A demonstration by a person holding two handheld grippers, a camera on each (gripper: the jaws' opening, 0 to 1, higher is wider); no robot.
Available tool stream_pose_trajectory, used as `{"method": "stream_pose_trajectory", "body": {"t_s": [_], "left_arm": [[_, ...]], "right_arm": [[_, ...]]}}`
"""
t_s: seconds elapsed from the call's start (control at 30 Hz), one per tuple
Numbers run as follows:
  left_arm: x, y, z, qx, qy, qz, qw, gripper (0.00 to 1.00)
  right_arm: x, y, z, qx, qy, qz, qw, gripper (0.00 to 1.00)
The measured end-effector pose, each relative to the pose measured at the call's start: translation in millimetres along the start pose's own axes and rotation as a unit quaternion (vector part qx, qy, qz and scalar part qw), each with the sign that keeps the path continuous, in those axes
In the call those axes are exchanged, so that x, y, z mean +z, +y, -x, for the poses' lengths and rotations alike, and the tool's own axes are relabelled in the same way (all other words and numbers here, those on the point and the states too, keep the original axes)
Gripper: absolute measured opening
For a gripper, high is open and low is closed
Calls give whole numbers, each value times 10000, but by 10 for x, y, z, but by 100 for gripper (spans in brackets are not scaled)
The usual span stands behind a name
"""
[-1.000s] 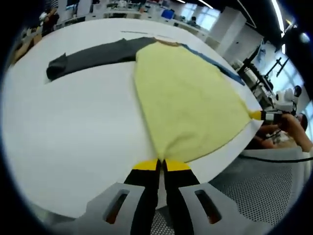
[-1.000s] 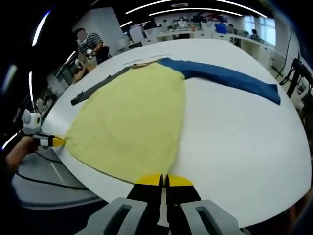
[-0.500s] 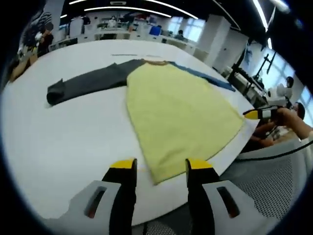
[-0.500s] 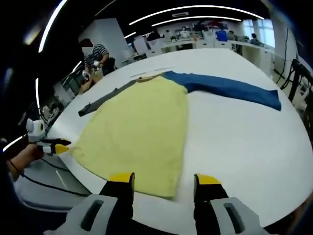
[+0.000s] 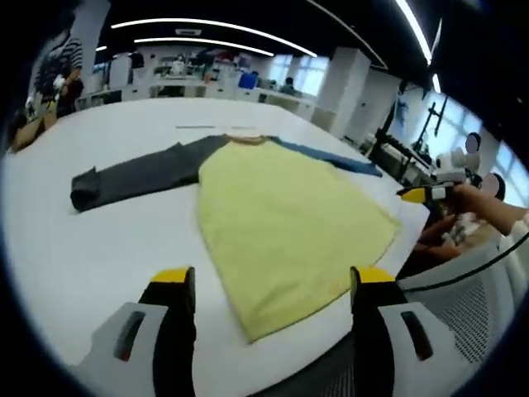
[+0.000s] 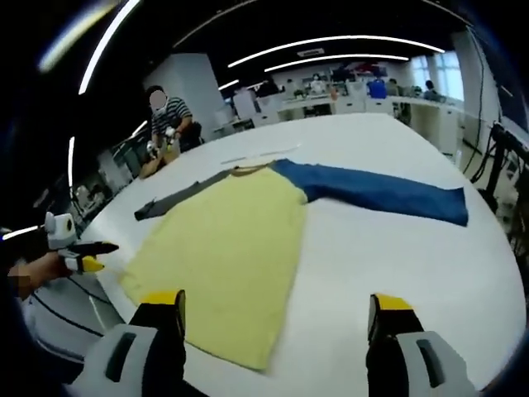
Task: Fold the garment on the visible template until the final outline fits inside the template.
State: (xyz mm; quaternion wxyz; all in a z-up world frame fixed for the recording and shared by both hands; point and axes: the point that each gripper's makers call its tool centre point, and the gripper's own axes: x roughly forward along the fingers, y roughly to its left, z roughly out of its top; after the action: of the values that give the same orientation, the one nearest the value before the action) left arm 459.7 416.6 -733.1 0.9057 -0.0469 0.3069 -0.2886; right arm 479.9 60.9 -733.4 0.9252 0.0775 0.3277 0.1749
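Observation:
A shirt with a yellow body point(image 5: 285, 223) point(image 6: 219, 256), a dark grey sleeve point(image 5: 136, 175) point(image 6: 178, 194) and a blue sleeve point(image 6: 376, 192) point(image 5: 331, 157) lies spread flat on the white table point(image 5: 91, 248) point(image 6: 388, 256). My left gripper point(image 5: 273, 285) is open, held just above the hem's near corner. My right gripper point(image 6: 277, 310) is open over the hem's other corner. The right gripper point(image 5: 417, 193) also shows at the right of the left gripper view, and the left gripper point(image 6: 83, 256) at the left of the right gripper view. Nothing is held.
A thin line point(image 6: 256, 154) point(image 5: 198, 126) marks the table beyond the collar. A person in a striped top point(image 6: 165, 116) point(image 5: 62, 58) stands past the far edge. A mesh chair point(image 5: 488, 306) and cables point(image 6: 74, 310) lie off the near edge. Desks fill the background.
Both grippers have let go of the hem corners and opened wide. Both have drawn back and up from the table, and the yellow hem now lies flat.

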Motion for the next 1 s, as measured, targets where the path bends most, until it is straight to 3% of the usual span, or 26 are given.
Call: {"method": "stream_pose_trajectory", "body": {"t_s": [0.13, 0.43, 0.5, 0.73, 1.0], "left_arm": [[140, -64, 7, -211, -312, -122, 9992, 84], [284, -120, -1, -340, -516, -430, 9972, 99], [305, -127, -2, -366, -555, -470, 9967, 99], [356, -149, -14, -457, -632, -570, 9953, 99], [465, -216, -27, -632, -852, -893, 9903, 99]], "right_arm": [[123, -183, 20, -141, -99, 36, 9998, 99], [352, -583, 41, -365, -193, -31, 9991, 99], [463, -631, 48, -339, -390, -382, 9979, 99], [666, -941, 73, -611, -496, -458, 9958, 99], [769, -1319, 24, -902, -433, -526, 9936, 95]]}}
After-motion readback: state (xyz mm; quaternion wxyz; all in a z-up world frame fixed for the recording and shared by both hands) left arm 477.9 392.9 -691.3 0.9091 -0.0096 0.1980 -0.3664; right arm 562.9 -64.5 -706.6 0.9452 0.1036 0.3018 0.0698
